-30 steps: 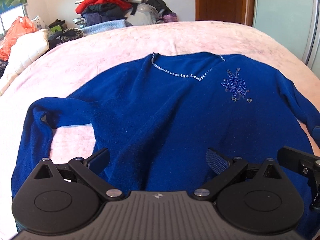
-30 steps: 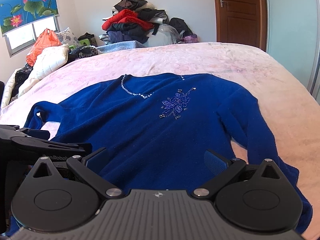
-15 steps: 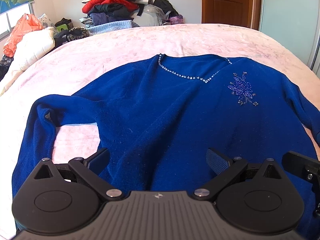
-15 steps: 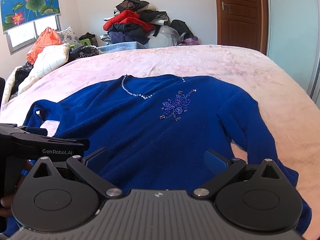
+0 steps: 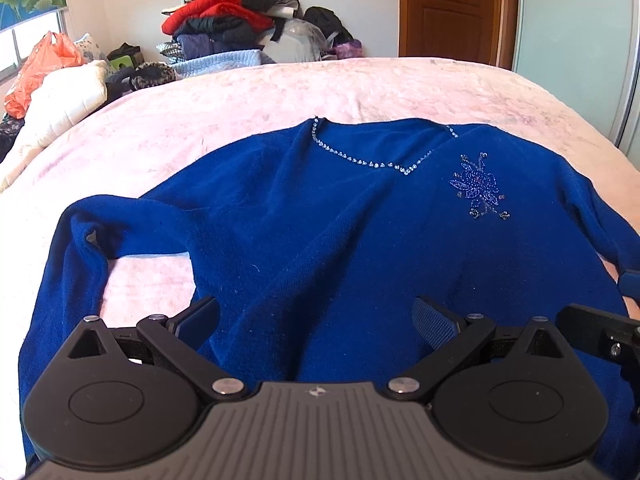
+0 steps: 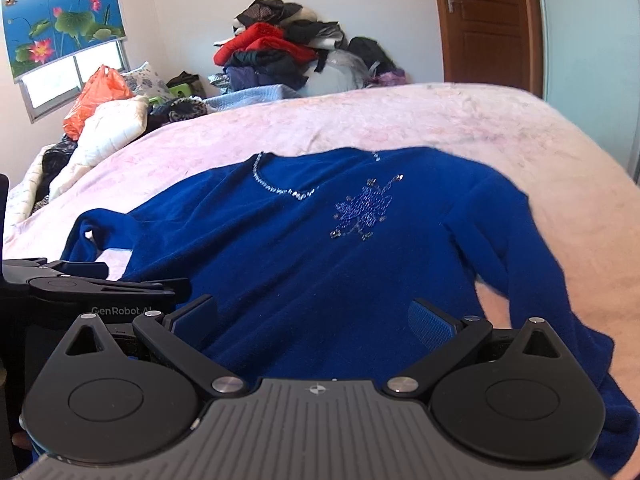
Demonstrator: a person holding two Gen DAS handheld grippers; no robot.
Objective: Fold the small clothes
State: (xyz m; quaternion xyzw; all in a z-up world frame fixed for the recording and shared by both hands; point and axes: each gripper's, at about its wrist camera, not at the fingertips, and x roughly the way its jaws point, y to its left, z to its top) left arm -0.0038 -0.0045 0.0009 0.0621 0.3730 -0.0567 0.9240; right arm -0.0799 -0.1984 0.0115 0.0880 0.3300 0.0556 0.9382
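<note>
- a blue sweater [image 5: 340,240] lies spread face up on the pink bed [image 5: 280,92], neckline toward the far side, hem nearest the two grippers.
- a beaded trim [image 5: 360,160] runs along its v-neck, and a beaded flower [image 5: 478,190] sits on the chest to the right of it.
- the left sleeve [image 5: 68,272] bends back toward the near edge, leaving a patch of pink bed showing between it and the body.
- the right sleeve [image 6: 532,272] runs down along the right side, close against the body.
- the left gripper [image 5: 316,314] hovers over the hem, fingers spread wide and gripping nothing.
- the right gripper [image 6: 314,316] is just beside it on the right, fingers also wide apart and empty.
- a pile of clothes [image 5: 240,20] is heaped against the far wall, with a wooden door [image 5: 448,8] to its right.
</note>
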